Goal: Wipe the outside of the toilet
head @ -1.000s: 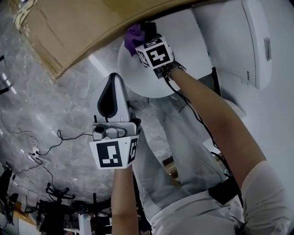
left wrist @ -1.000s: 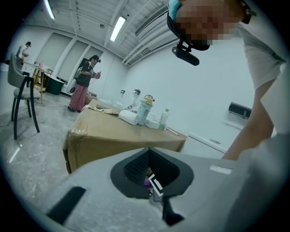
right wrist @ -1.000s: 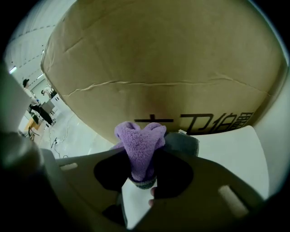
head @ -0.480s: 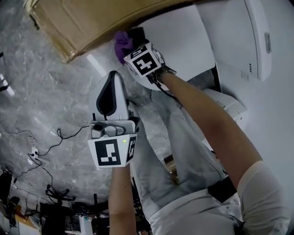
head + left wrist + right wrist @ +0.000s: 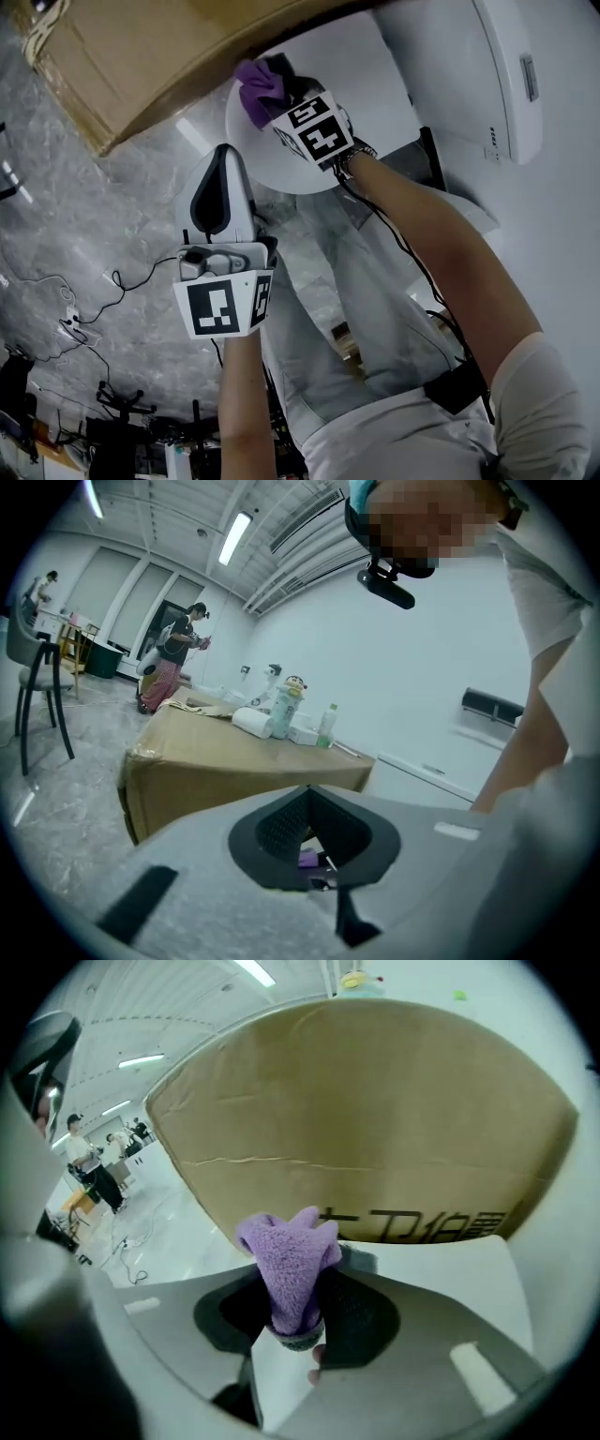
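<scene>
Right gripper (image 5: 279, 82) clamps a fluffy purple cloth (image 5: 255, 84) on the glossy white toilet (image 5: 375, 75) rim, just beside a brown cardboard box (image 5: 141, 56). Left gripper (image 5: 225, 169) is closed, empty and well apart.

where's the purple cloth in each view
Head view: cloth at top centre, in the right hand-held gripper, beside the box.
Left gripper view: only a small purple speck at low centre, perhaps the cloth.
Right gripper view: cloth at centre, clamped between the jaws.
Shared landmark: the box, at mid left in the left gripper view and across the top in the right gripper view.
</scene>
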A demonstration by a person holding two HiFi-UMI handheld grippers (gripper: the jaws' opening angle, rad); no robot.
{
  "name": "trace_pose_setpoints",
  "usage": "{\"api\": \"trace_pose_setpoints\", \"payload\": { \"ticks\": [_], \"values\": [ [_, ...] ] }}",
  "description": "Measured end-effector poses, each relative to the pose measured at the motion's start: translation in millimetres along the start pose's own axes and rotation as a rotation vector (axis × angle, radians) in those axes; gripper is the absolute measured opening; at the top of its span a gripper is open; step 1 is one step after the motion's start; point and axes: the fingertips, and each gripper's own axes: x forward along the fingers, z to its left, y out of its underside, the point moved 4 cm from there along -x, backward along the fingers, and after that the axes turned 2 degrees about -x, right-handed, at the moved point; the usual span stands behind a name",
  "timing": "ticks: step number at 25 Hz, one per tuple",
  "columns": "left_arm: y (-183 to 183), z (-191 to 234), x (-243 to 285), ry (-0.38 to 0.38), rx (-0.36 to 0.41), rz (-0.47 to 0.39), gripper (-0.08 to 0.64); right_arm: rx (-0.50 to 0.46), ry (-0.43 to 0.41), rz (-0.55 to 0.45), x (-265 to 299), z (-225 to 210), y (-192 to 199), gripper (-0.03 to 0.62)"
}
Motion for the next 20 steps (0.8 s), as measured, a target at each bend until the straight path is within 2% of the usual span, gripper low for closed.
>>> {"api": "trace_pose_setpoints", "payload": {
  "ticks": [7, 11, 15, 20],
  "values": [
    [5.8, -39.2, 45.4, -0.033, -0.034, -0.039, 0.006, 0.09, 0.239, 0.028, -60.3, -154.4, 38.0, 0.137],
    [10.9, -65.1, 60.8, -0.028, -0.034, -0.031, 0.006, 0.166, 0.344, 0.077, -89.9, -217.1, 66.2, 0.137],
    [20.9, -86.3, 69.2, -0.025, -0.041, -0.018, 0.006, 0.178, 0.326, 0.153, -89.4, -230.9, 91.5, 0.137],
    [34.6, -89.8, 63.5, -0.008, -0.045, 0.012, 0.006, 0.192, 0.333, 0.138, -74.7, -218.3, 87.2, 0.135]
  ]
}}
